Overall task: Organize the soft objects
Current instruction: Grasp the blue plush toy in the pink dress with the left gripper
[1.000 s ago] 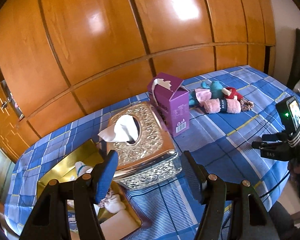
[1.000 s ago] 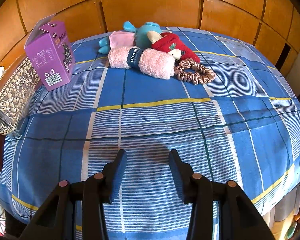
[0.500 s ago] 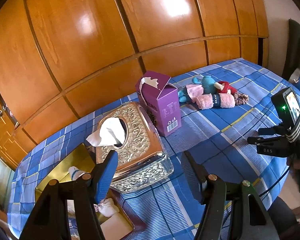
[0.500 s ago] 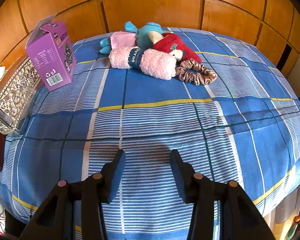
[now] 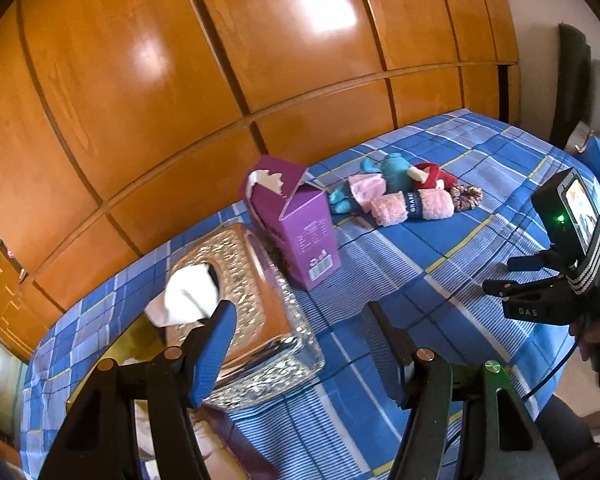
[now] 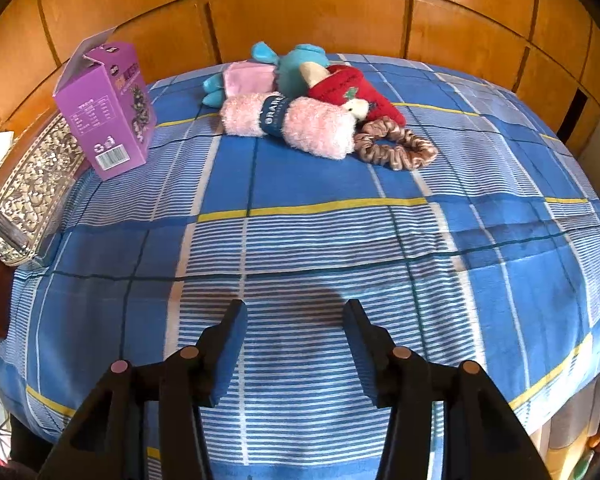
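Note:
A heap of soft things lies at the far side of the blue checked cloth: a pink rolled towel (image 6: 290, 124) (image 5: 412, 208) with a dark band, a teal plush toy (image 6: 296, 66) (image 5: 392, 170), a red plush (image 6: 350, 90) (image 5: 434, 174) and a brown scrunchie (image 6: 396, 148) (image 5: 466, 194). My right gripper (image 6: 296, 344) hovers over bare cloth well short of the heap; its jaws are opening with nothing between them. My left gripper (image 5: 302, 340) stands open and empty above the ornate silver tissue box (image 5: 236, 300).
A purple carton (image 5: 296, 224) (image 6: 108, 114) stands between the tissue box (image 6: 24, 196) and the heap. A gold tray (image 5: 128, 344) lies low left of the tissue box. The right-hand gripper's camera unit (image 5: 568, 256) shows at the right. Wooden panels (image 6: 300, 12) back the cloth.
The left gripper has drawn back and rolled a little, so the tissue box and carton look smaller and farther. The right gripper's jaws have spread wider; it has stayed in place.

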The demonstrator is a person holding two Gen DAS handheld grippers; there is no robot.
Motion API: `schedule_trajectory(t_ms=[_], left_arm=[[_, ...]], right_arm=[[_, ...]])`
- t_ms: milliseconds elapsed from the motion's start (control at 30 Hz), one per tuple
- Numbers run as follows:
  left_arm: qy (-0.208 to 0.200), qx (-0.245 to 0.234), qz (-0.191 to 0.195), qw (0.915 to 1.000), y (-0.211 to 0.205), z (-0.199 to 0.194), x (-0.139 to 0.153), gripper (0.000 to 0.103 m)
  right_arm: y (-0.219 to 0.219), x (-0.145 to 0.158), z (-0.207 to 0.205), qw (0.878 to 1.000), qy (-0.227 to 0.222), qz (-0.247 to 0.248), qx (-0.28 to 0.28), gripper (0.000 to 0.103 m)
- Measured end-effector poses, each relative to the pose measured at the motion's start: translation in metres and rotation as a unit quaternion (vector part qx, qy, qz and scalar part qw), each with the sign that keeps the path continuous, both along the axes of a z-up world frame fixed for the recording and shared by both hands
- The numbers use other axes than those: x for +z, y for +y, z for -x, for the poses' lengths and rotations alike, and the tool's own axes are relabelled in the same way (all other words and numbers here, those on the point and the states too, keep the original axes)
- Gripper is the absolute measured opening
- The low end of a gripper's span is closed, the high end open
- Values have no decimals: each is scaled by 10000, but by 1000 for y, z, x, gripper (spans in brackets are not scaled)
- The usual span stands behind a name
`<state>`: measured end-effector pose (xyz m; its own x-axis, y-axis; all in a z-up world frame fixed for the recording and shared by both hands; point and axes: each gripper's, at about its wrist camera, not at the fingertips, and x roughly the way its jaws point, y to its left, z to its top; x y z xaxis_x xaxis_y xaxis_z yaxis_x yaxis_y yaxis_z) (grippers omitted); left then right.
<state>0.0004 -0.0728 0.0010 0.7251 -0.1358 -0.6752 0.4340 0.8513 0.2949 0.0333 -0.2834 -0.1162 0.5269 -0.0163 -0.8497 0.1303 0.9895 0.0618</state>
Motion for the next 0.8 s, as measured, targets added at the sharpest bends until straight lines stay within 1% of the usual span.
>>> schedule_trajectory(t_ms=[67, 167, 200, 300, 400, 533, 600, 733, 800], left_arm=[[157, -78, 97, 9998, -7, -5, -1, 66], [464, -208, 348, 9981, -20, -15, -1, 66], [574, -260, 421, 9971, -27, -20, -2, 66], [941, -352, 692, 9925, -46, -34, -4, 66], [1180, -380, 803, 9890, -69, -52, -10, 66], [1398, -253, 843, 9863, -97, -82, -17, 64], [1399, -222, 843, 9863, -113, -99, -17, 64], [1245, -143, 628, 9901, -140, -131, -18, 64], [1236, -143, 442, 9912, -156, -150, -24, 64]], right_arm=[[-6, 3, 2, 9999, -63, -18, -102, 50], [-18, -1, 2, 9994, 21, 11, -337, 50], [-22, -1, 3, 9992, -17, -8, -388, 50], [-26, 0, 2, 9992, -14, -55, -396, 50], [-26, -1, 2, 9991, -35, -93, -406, 52], [-28, -1, 3, 9988, -79, -211, -428, 55], [-28, -1, 3, 9987, -97, -238, -441, 56], [-29, -1, 3, 9984, -125, -319, -461, 57], [-30, -1, 3, 9980, -135, -389, -478, 57]])
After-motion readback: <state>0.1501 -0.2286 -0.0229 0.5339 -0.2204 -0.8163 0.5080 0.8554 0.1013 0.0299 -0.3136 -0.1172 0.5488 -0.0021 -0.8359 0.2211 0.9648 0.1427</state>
